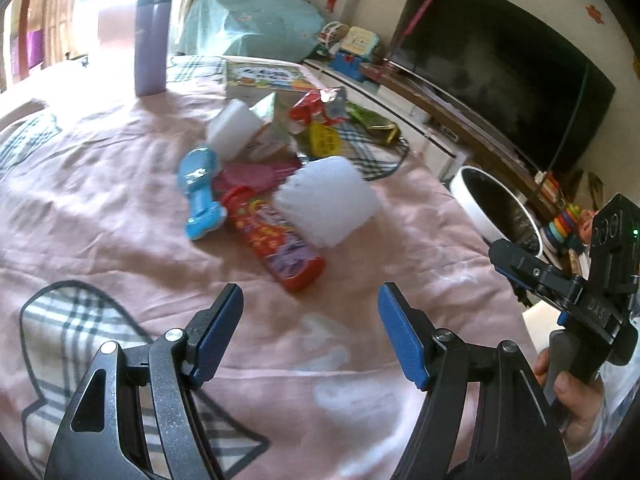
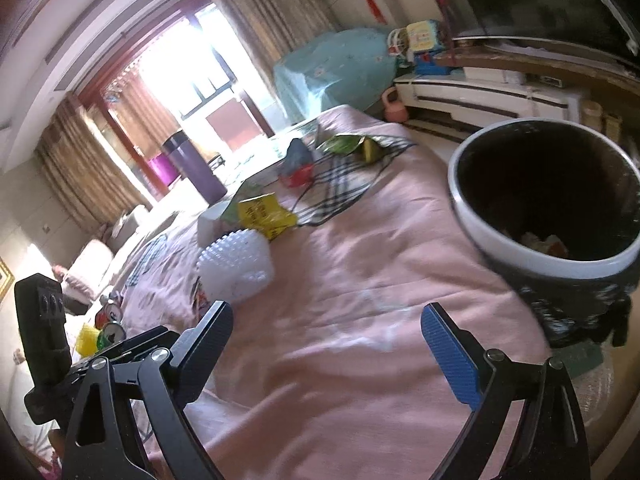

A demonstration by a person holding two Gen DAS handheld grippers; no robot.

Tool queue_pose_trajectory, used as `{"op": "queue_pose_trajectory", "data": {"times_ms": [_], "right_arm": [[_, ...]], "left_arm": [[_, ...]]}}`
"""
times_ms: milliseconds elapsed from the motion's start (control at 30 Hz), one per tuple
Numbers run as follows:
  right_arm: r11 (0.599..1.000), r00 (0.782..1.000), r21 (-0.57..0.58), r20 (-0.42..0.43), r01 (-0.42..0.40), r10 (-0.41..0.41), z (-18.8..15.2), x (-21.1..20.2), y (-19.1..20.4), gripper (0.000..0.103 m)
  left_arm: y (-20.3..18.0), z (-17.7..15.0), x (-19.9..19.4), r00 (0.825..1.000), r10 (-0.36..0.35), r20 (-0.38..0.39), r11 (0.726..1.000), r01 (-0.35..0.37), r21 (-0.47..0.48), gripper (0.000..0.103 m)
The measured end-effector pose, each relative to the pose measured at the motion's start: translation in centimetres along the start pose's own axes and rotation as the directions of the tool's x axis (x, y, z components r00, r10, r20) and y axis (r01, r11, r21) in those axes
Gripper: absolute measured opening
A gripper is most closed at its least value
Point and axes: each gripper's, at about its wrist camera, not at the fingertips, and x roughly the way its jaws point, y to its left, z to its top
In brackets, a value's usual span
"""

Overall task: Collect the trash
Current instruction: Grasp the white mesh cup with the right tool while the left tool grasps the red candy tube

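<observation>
Litter lies in a heap on the pink bedspread (image 1: 100,208). The heap holds a red printed tube (image 1: 276,236), a white bumpy foam piece (image 1: 328,204), a red wrapper (image 1: 316,106), a yellow wrapper (image 1: 324,140) and a green wrapper (image 1: 372,120). My left gripper (image 1: 310,296) hangs open and empty just short of the tube. A white-rimmed dark bin (image 2: 480,216) stands at the bed's right edge with scraps at its bottom. My right gripper (image 2: 328,312) is wide open and empty over the bedspread, left of the bin. The foam piece (image 2: 236,272) sits by its left finger.
A blue toy (image 1: 200,196), a white sponge block (image 1: 232,128), a carton (image 1: 268,128), a picture book (image 1: 264,76) and a purple bottle (image 1: 152,40) share the bed. A TV (image 1: 500,76) on a low cabinet runs along the right. A hand (image 1: 572,392) grips the right handle.
</observation>
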Motion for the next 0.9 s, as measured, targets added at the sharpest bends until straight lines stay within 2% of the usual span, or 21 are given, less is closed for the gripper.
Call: {"op": "queue_pose_trajectory", "data": {"times_ms": [333, 500, 700, 733, 767, 800, 867, 900], "right_arm": [[0.996, 0.995, -0.03, -0.061, -0.086, 0.084, 0.8, 3.4, 1.9, 0.093], [0.989, 0.983, -0.017, -0.11, -0.148, 0.146, 1.8, 6.0, 2.6, 0.07], [0.979, 0.965, 0.006, -0.164, -0.205, 0.204, 3.0, 9.5, 3.4, 0.066], [0.978, 0.961, 0.007, -0.181, -0.211, 0.208, 3.1, 10.2, 3.6, 0.062], [0.976, 0.957, 0.01, -0.196, -0.217, 0.215, 3.1, 10.7, 3.6, 0.052], [0.974, 0.95, 0.018, -0.217, -0.227, 0.225, 3.0, 11.3, 3.6, 0.035], [0.972, 0.942, 0.04, -0.242, -0.23, 0.233, 2.9, 12.1, 3.3, 0.02], [0.974, 0.945, 0.041, -0.239, -0.222, 0.225, 2.8, 12.1, 3.1, 0.019]], "left_arm": [[1.1, 0.1, 0.7, 0.999, 0.022, -0.024, 1.0, -0.022, -0.013, 0.072], [1.1, 0.6, 1.7, 0.999, 0.02, -0.044, 1.0, -0.02, -0.011, 0.072], [1.0, 1.5, 3.3, 0.998, 0.022, -0.064, 1.0, -0.023, -0.009, 0.072], [1.0, 1.6, 3.5, 0.997, 0.022, -0.068, 1.0, -0.023, -0.01, 0.072], [0.9, 1.7, 3.8, 0.997, 0.021, -0.072, 1.0, -0.022, -0.011, 0.072], [0.9, 1.8, 4.1, 0.997, 0.022, -0.076, 1.0, -0.023, -0.011, 0.072], [0.8, 2.1, 4.6, 0.996, 0.028, -0.08, 1.0, -0.029, -0.012, 0.072], [0.8, 2.2, 4.9, 0.996, 0.033, -0.084, 0.999, -0.034, -0.013, 0.072]]}}
